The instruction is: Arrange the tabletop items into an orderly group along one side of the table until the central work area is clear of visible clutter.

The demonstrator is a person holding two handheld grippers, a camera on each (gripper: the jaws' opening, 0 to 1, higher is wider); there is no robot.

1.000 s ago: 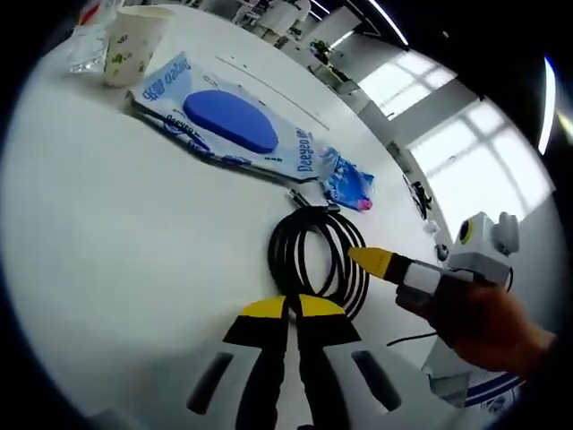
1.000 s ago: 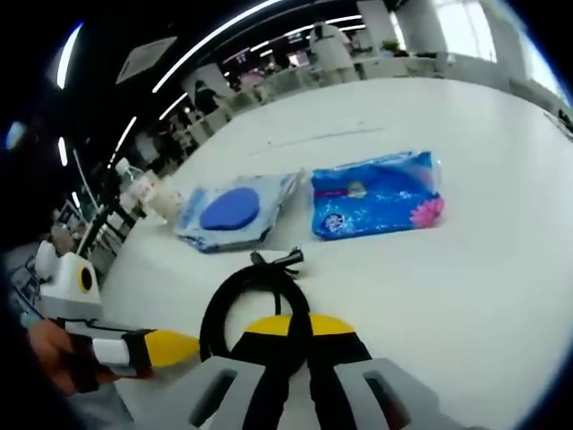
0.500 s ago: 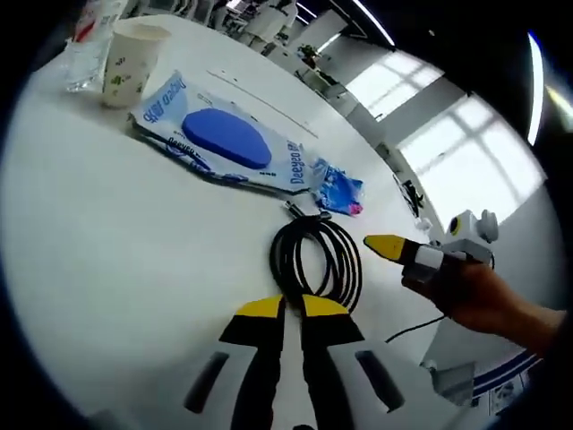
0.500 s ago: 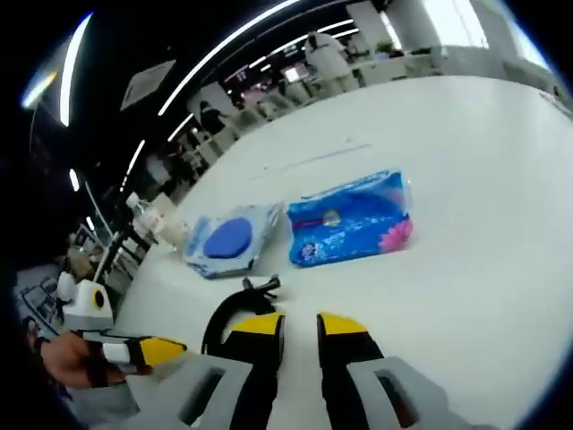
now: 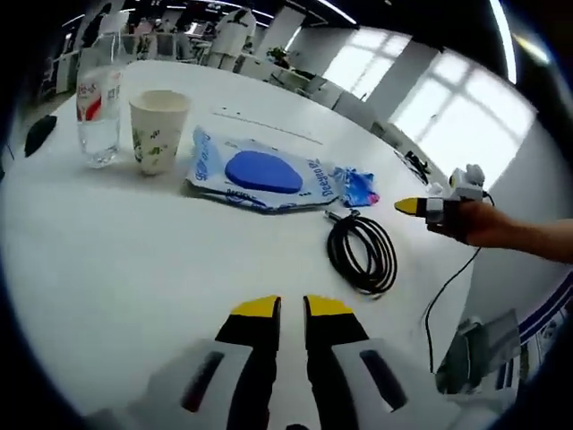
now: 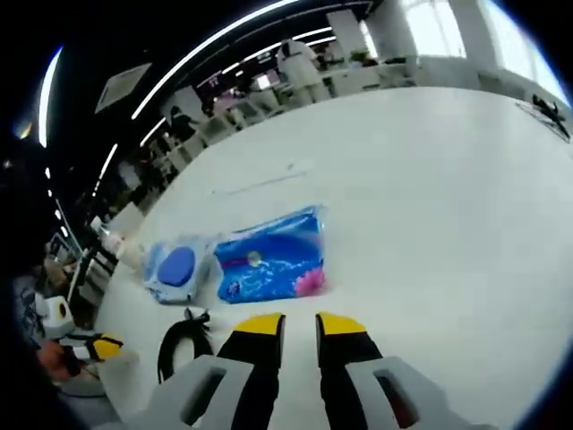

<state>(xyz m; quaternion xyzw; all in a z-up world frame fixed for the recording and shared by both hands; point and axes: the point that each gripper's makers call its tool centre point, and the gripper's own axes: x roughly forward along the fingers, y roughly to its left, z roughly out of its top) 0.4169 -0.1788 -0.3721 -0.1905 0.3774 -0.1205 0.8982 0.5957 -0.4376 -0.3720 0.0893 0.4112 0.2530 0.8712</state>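
Note:
On the white table (image 5: 107, 260) lie a black coiled cable (image 5: 363, 253), a wet-wipes pack with a blue oval lid (image 5: 260, 172) and a blue tissue pack (image 5: 358, 186) behind it. A paper cup (image 5: 159, 130) and a water bottle (image 5: 97, 107) stand to the left. My left gripper (image 5: 291, 309) is open and empty, well short of the cable. The right gripper (image 5: 407, 206), held in a hand, hovers past the coil. In the right gripper view my right gripper (image 6: 300, 324) is open and empty, with the tissue pack (image 6: 269, 264), wipes pack (image 6: 175, 267), cable (image 6: 179, 345) and left gripper (image 6: 106, 345) ahead and to the left.
A small black object (image 5: 40, 134) lies at the far left table edge. A thin black cord (image 5: 448, 296) hangs off the right edge near a chair. Wide bare tabletop (image 6: 430, 206) stretches to the right of the packs. People and desks stand far behind.
Both grippers were shut at the cable coil; now their jaws stand apart and both have pulled back, leaving the coil flat on the table. Both views have swung, bringing cup and bottle in.

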